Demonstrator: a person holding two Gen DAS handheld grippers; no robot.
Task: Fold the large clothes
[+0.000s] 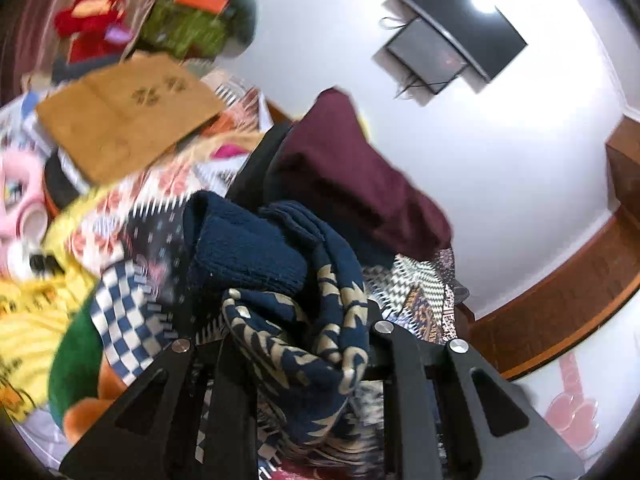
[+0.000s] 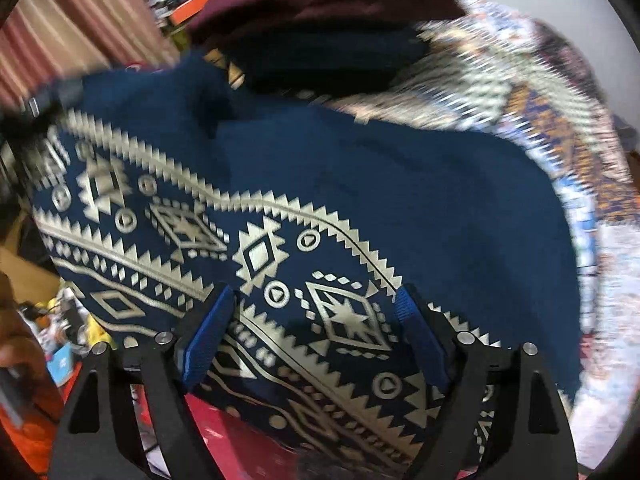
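A navy garment with a cream geometric pattern point(image 2: 360, 184) fills the right wrist view, spread over a patterned bedspread point(image 2: 552, 128). My right gripper point(image 2: 316, 312) is open, its blue fingertips point(image 2: 212, 320) standing apart just above the patterned band. In the left wrist view my left gripper point(image 1: 304, 344) is shut on a bunched fold of the same navy garment point(image 1: 304, 320), which hangs crumpled between the black fingers. A maroon cloth point(image 1: 352, 168) lies beyond it.
A brown paper bag point(image 1: 124, 120), red and green items point(image 1: 92, 24) and a yellow cloth point(image 1: 32, 320) pile up at the left. A wooden bed frame point(image 1: 568, 300) runs along the white wall. A dark screen point(image 1: 460, 32) hangs on the wall.
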